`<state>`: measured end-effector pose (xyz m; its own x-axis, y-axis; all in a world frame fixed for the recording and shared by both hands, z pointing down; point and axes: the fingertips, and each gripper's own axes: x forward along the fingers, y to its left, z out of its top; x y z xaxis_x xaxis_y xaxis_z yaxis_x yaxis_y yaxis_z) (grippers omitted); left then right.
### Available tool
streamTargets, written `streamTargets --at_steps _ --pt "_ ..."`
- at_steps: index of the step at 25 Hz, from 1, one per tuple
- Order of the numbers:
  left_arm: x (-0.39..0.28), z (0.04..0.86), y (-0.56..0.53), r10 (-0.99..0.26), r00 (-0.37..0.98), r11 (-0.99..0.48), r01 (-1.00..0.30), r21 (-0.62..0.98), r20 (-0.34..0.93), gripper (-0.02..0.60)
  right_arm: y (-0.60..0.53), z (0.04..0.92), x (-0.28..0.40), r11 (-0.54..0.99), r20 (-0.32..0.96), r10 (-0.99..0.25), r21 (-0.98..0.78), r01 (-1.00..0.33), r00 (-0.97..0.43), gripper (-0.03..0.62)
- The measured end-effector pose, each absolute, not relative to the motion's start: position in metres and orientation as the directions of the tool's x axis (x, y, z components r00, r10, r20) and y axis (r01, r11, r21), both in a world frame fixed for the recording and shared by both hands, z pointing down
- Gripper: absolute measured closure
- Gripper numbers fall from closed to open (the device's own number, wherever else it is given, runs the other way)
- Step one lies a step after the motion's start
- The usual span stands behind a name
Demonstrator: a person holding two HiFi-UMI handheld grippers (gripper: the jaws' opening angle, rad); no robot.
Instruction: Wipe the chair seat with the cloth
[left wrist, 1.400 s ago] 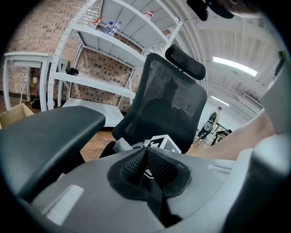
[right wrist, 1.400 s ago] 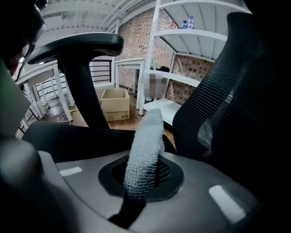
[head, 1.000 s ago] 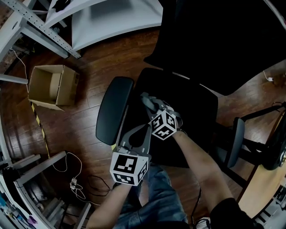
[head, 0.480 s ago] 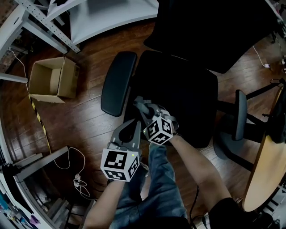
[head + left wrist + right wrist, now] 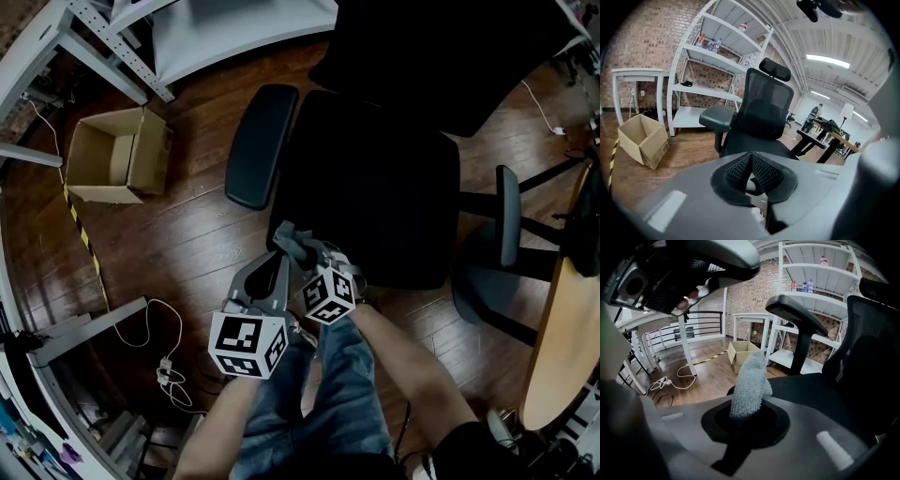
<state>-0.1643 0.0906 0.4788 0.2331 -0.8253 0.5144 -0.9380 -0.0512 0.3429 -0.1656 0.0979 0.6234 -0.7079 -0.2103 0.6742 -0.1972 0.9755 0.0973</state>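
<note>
The black office chair seat (image 5: 375,178) fills the middle of the head view, with its left armrest (image 5: 261,145) and right armrest (image 5: 506,230) on either side. My right gripper (image 5: 305,253) is shut on a grey-white textured cloth (image 5: 292,240), held at the seat's front left corner. In the right gripper view the cloth (image 5: 750,383) stands up out of the right gripper (image 5: 745,412), with the seat (image 5: 811,385) just beyond. My left gripper (image 5: 277,261) is beside it on the left. Its textured pads (image 5: 764,171) meet with nothing between them, and the chair (image 5: 761,117) stands ahead.
An open cardboard box (image 5: 117,159) sits on the wooden floor at the left. White shelving (image 5: 234,28) stands behind the chair. A cable and power strip (image 5: 164,361) lie at the lower left. A wooden table edge (image 5: 562,319) is at the right. The person's jeans-clad legs (image 5: 328,403) are below the grippers.
The right gripper has drawn the cloth from the seat's left side back to its front left corner. The left gripper has stayed alongside it.
</note>
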Motion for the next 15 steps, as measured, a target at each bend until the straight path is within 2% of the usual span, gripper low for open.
streamTargets --at_steps 6,15 --pt "-0.162 0.48 0.102 -0.822 0.234 -0.052 -0.939 0.341 0.52 0.583 0.137 0.633 -0.169 0.983 0.676 -0.163 0.052 -0.175 -0.718 0.58" --pt "-0.152 0.476 0.089 -0.822 0.248 -0.075 -0.939 0.334 0.512 0.583 0.12 0.613 -0.16 0.977 0.654 -0.184 0.044 -0.206 -0.734 0.58"
